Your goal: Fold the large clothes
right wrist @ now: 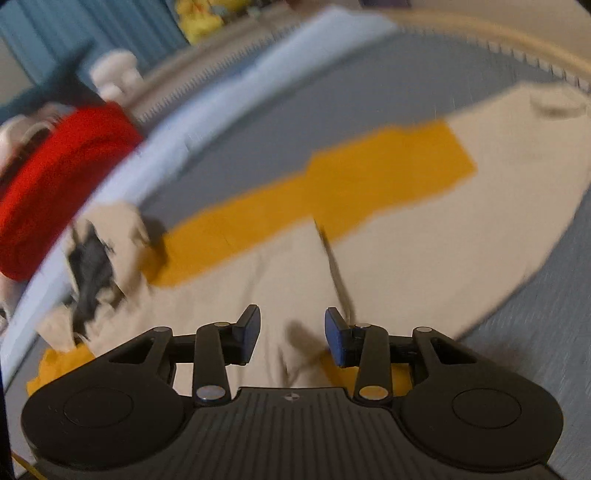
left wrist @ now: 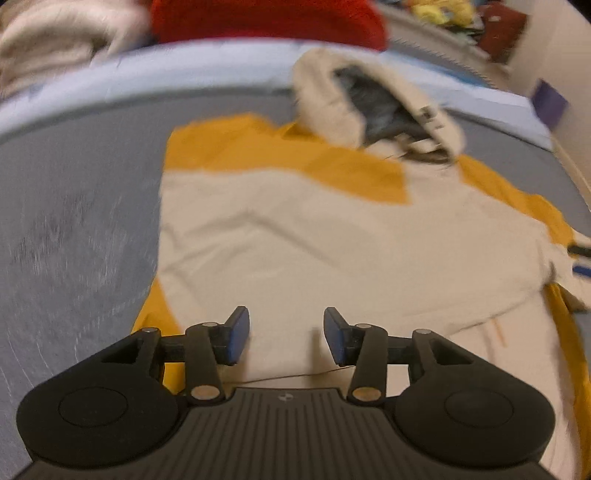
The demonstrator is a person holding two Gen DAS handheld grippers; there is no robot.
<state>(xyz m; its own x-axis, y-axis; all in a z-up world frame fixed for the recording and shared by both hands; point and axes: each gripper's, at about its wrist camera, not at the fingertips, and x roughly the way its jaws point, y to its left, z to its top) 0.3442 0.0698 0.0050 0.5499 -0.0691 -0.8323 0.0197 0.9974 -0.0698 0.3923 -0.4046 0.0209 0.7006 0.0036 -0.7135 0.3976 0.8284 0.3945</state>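
Observation:
A large cream and mustard-yellow hooded jacket [left wrist: 295,240] lies spread on a grey bed surface. Its hood [left wrist: 369,103] with a dark lining points to the far side. My left gripper [left wrist: 286,338] is open and empty, hovering over the jacket's cream lower part. In the right wrist view the jacket [right wrist: 388,240] fills the middle, its hood [right wrist: 96,258] at the left and one sleeve [right wrist: 517,147] stretched to the far right. My right gripper [right wrist: 291,338] is open and empty just above the cream cloth. Both views are motion-blurred.
A red garment [left wrist: 266,18] and pale clothes [left wrist: 55,44] lie piled beyond a light blue sheet edge [left wrist: 147,70]. The red garment also shows in the right wrist view [right wrist: 55,177]. Bare grey bed cover [left wrist: 74,229] lies left of the jacket. Yellow soft toys [right wrist: 199,18] sit far back.

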